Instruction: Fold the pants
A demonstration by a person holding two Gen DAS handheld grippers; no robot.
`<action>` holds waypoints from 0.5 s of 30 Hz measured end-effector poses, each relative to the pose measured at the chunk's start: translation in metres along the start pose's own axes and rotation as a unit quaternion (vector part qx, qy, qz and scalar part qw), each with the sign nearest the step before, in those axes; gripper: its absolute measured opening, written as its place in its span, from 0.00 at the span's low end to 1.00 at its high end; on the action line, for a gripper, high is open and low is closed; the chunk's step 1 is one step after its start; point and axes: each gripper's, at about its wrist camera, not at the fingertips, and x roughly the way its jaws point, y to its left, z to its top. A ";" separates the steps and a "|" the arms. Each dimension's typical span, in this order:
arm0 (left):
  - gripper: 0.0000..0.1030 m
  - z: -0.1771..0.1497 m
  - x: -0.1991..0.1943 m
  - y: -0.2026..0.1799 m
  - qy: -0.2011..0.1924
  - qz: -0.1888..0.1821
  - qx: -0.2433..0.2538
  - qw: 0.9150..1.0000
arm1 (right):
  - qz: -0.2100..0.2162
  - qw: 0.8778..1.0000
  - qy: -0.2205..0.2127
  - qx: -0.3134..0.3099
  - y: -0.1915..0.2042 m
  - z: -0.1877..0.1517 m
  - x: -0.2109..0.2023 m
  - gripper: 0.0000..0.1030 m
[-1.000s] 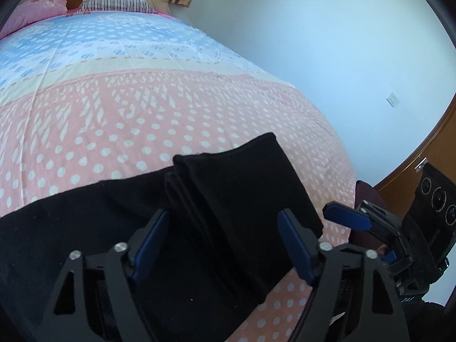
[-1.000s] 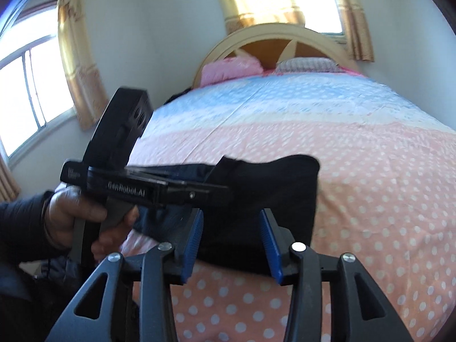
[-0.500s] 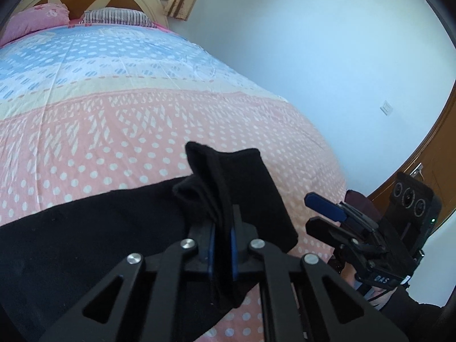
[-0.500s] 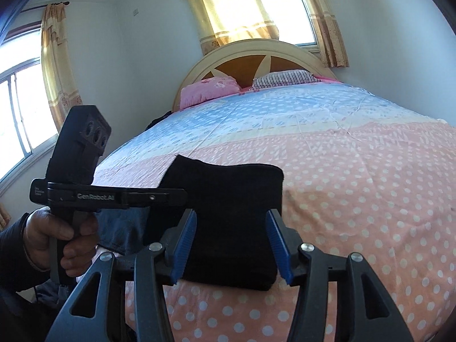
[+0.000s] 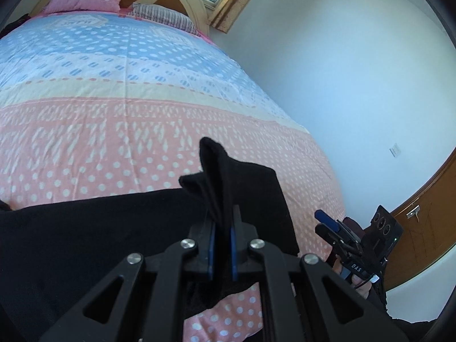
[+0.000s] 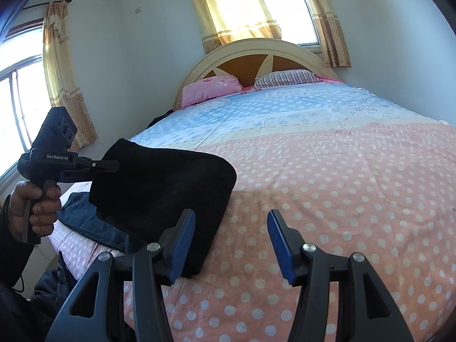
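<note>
Left wrist view shows your left gripper [image 5: 221,238] clamped on the raised end of the black pants [image 5: 85,233], which lie near the foot edge of the bed [image 5: 119,131]. Your right gripper [image 6: 230,242] stands about half open over the quilt, holding nothing. The pants look already doubled lengthwise; you seem to be partway through carrying this end over, with flattening left.

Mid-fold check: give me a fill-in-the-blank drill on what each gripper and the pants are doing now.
1. The left gripper is shut on the black ____.
2. The right gripper has ____ between its jaws.
3. The pants lie on a ____-dotted bedspread.

Missing words: pants; nothing; white
</note>
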 end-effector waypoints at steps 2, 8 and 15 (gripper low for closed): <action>0.08 -0.003 -0.009 0.012 -0.003 0.008 -0.010 1.000 | 0.003 1.000 0.001 -0.001 0.001 0.000 0.002 0.53; 0.08 -0.017 -0.019 0.039 0.003 0.029 -0.031 0.999 | 0.003 1.000 0.012 -0.012 0.007 -0.003 0.007 0.53; 0.08 -0.019 -0.037 0.069 -0.011 0.037 -0.075 0.996 | 0.008 1.000 0.014 -0.023 0.012 -0.004 0.010 0.53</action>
